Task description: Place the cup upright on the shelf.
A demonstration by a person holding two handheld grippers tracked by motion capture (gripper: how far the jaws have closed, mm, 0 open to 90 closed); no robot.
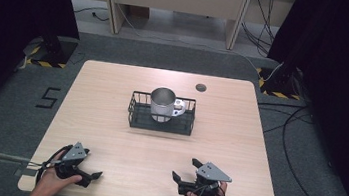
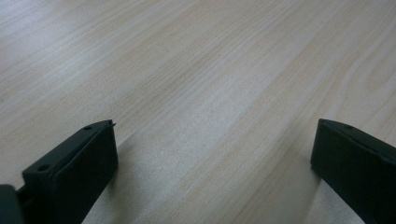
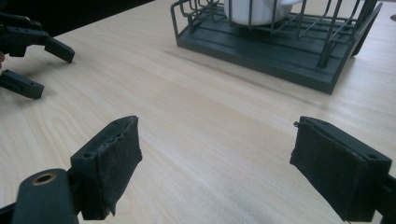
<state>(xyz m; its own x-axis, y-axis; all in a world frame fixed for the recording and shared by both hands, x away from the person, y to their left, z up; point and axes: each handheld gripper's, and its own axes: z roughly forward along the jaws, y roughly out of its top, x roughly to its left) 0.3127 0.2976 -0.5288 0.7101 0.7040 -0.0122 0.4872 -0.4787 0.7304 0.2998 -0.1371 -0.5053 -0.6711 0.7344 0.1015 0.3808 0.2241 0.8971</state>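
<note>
A black wire basket (image 1: 160,121) stands at the middle of the light wooden table (image 1: 113,85), with a shiny metal mug (image 1: 163,104) upright inside it, handle to the right. My left gripper (image 1: 94,162) rests near the table's front left edge, open and holding nothing; its jaws (image 2: 215,123) stand wide apart over bare wood. My right gripper (image 1: 185,169) sits near the front edge right of centre, open and holding nothing too. Past its spread jaws (image 3: 215,122) I see the basket (image 3: 280,56) and the mug's base (image 3: 252,11), well ahead. The left gripper (image 3: 53,72) appears at far left there.
A small dark round grommet (image 1: 201,87) is set in the table behind the basket. Bare wood lies between the grippers and the basket. Cables (image 1: 296,158) trail over the grey floor to the right, and dark curtains (image 1: 18,3) flank both sides.
</note>
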